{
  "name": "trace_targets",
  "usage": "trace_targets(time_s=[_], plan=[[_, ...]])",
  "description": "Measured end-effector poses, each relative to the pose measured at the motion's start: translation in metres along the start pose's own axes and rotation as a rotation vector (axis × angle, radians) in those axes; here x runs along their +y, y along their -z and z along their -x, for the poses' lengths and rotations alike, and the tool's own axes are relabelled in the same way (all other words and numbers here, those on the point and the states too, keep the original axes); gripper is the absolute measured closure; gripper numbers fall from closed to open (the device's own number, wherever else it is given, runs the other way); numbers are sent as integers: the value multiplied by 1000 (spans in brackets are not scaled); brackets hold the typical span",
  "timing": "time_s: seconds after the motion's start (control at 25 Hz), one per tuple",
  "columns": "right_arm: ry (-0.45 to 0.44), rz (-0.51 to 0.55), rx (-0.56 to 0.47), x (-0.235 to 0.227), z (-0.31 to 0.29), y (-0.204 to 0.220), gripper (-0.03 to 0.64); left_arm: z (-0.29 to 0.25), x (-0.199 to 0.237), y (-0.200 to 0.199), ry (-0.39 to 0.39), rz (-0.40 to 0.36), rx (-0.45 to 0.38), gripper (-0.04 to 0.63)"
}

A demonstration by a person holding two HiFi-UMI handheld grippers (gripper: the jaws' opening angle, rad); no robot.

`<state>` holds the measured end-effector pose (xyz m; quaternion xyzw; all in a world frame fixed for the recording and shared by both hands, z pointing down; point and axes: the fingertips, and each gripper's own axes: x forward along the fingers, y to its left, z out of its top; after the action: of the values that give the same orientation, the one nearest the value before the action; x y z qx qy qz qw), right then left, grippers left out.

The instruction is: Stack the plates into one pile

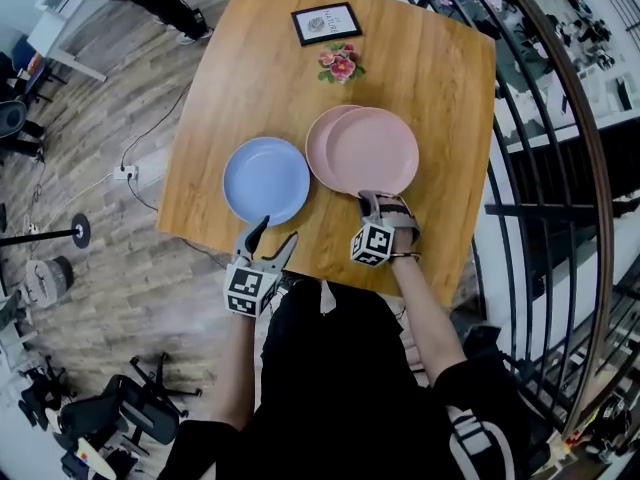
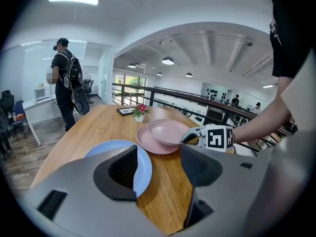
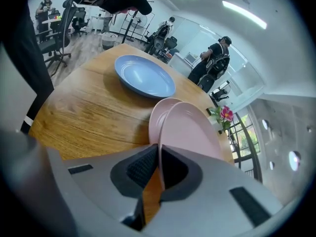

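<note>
A blue plate (image 1: 266, 180) lies on the wooden table (image 1: 250, 78) near its front left. To its right, two pink plates overlap. The lower pink plate (image 1: 322, 140) lies flat. The upper pink plate (image 1: 373, 151) rests tilted on it, offset to the right. My right gripper (image 1: 373, 199) is shut on the upper plate's near rim, which shows as a thin edge between the jaws in the right gripper view (image 3: 159, 166). My left gripper (image 1: 277, 230) stands open and empty at the table's front edge, just short of the blue plate (image 2: 106, 149).
At the table's far end stand a framed card (image 1: 325, 23) and a small flower pot (image 1: 341, 63). A black railing (image 1: 520, 168) runs close along the table's right side. A person (image 2: 64, 78) stands on the floor beyond the table's left.
</note>
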<state>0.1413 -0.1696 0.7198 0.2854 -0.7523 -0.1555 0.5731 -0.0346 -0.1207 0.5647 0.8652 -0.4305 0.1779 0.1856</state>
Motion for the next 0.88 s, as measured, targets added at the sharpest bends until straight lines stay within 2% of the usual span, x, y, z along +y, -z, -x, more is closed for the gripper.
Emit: trace_targets(time_s=[0.52, 0.76, 0.8, 0.88], plan=[[-55, 74, -67, 8, -18, -25, 592, 6, 0, 7, -67, 25, -11, 307], [-71, 27, -84, 8, -28, -36, 587, 21, 9, 13, -114, 50, -16, 307], [-69, 19, -83, 6, -28, -38, 583, 23, 11, 15, -121, 56, -16, 307], [-65, 4, -78, 2, -27, -38, 532, 25, 14, 19, -129, 67, -15, 308]])
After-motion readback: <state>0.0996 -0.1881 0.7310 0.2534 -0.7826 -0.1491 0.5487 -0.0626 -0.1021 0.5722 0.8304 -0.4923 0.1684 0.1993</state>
